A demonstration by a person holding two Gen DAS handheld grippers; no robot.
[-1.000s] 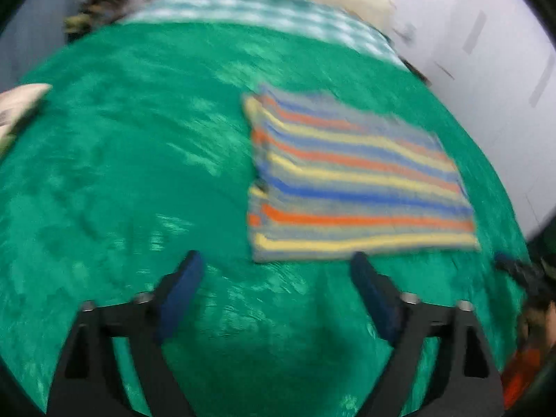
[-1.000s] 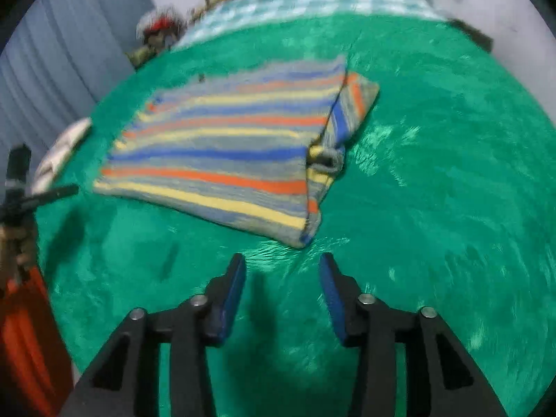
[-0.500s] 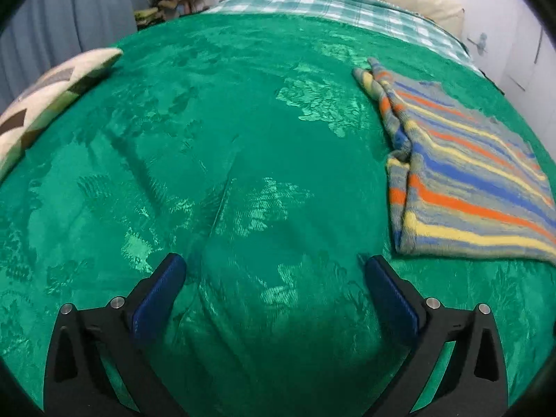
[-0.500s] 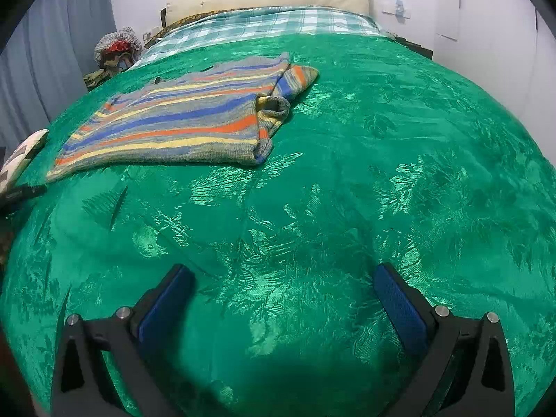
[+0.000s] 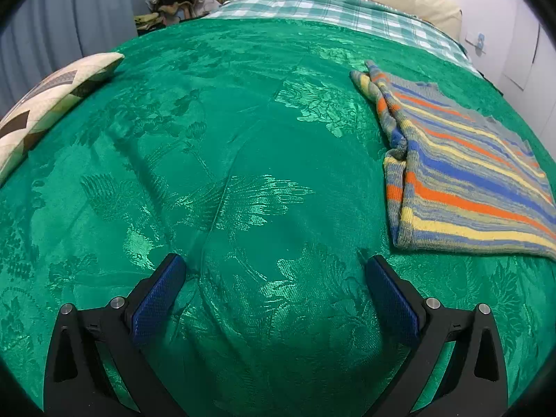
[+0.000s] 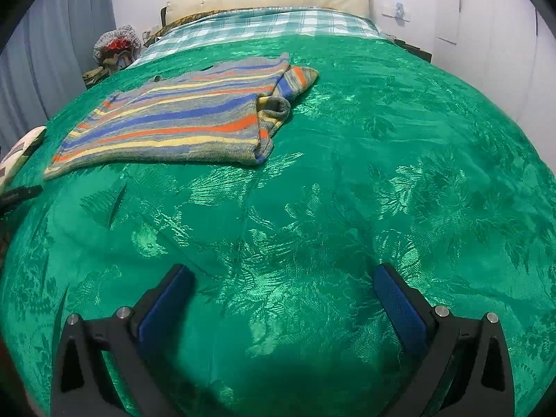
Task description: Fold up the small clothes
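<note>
Left wrist view: your left claw (image 5: pixel 274 274) and right claw (image 6: pixel 283 281) have just spread wide, empty; striped sweater (image 5: pixel 465 173) lies folded on the bed (image 5: pixel 226 121), so fetch another garment.

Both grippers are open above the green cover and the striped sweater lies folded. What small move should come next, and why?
Probably bring the left gripper toward the near left corner of the striped sweater for another fold. Both it and the right gripper are open and empty over the green bedspread, apart from the sweater, which lies flat with sleeves tucked in but is still wide.
</note>
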